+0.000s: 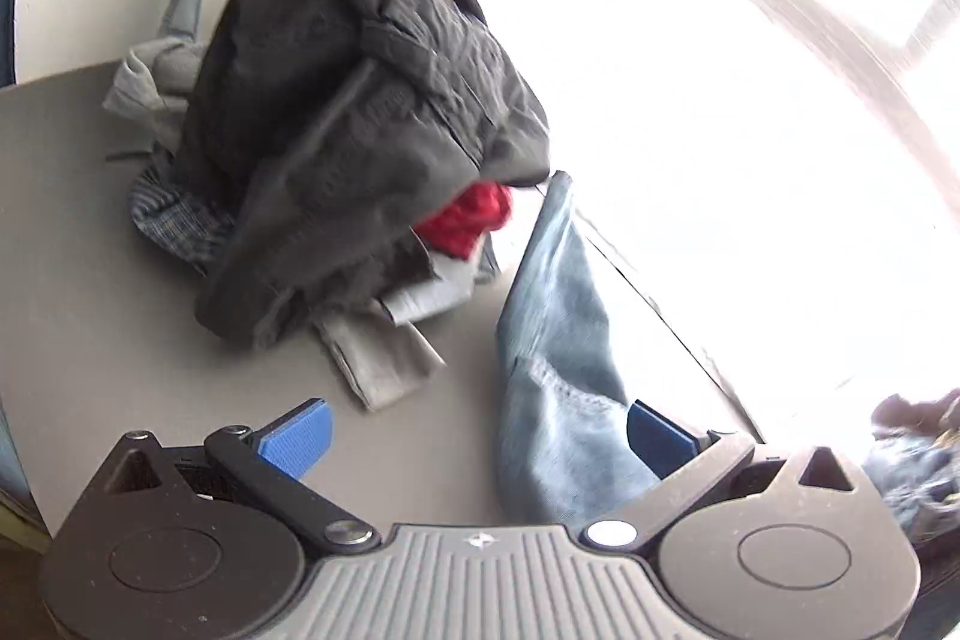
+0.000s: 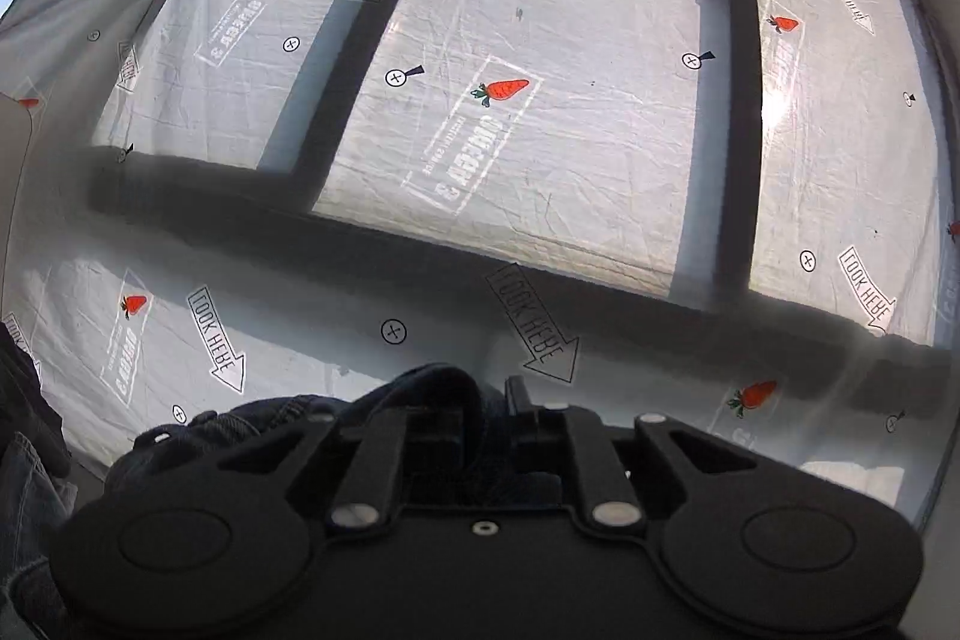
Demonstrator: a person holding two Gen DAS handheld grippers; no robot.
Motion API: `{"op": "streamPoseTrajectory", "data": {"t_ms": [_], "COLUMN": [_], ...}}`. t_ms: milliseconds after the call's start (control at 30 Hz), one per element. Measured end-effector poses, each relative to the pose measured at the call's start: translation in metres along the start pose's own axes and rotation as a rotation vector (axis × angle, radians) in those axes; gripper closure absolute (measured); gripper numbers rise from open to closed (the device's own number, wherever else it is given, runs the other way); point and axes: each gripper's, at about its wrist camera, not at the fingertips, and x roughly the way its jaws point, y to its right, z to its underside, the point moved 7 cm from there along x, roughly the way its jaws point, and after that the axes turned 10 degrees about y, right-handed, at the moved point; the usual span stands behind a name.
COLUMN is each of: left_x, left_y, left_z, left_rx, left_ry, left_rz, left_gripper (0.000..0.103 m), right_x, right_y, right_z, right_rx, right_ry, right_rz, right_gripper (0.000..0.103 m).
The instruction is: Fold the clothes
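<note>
A grey table (image 1: 90,250) is lying ahead of the left gripper (image 1: 480,430), carrying a heaped clothes pile (image 1: 354,112) beyond its spread-apart fingers — light-blue jeans (image 1: 558,370) are hanging between them. The right gripper (image 2: 480,418) is clamping dark denim (image 2: 414,388) — facing a printed window sheet (image 2: 540,130).

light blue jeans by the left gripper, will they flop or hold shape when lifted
Probably floppy: the light blue jeans hang in soft folds, draping between the open left gripper fingers. Likely fairly heavy for cloth, being seamed denim. Probably not slippery, given the matte weave.
</note>
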Motion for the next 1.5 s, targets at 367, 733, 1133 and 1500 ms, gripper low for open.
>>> {"op": "streamPoseTrajectory", "data": {"t_ms": [367, 733, 1133, 1500], "left_x": [0.016, 0.045, 0.148, 0.216], "left_y": [0.090, 0.131, 0.119, 0.099], "left_z": [0.150, 0.189, 0.186, 0.179], "left_rx": [0.219, 0.395, 0.408, 0.463], "left_ry": [-0.221, -0.287, -0.345, -0.338], "left_rz": [0.106, 0.137, -0.011, -0.181], "left_gripper": [0.000, 0.000, 0.000, 0.000], "right_x": [-0.135, -0.102, 0.015, 0.124], "right_y": [0.068, 0.072, 0.058, 0.086], "right_z": [0.240, 0.240, 0.262, 0.310], "right_rx": [0.233, 0.333, 0.272, 0.245], "right_ry": [-0.678, -0.598, -0.634, -0.639], "right_rz": [-0.079, -0.070, -0.096, -0.091], "right_gripper": [0.065, 0.046, 0.035, 0.029]}}
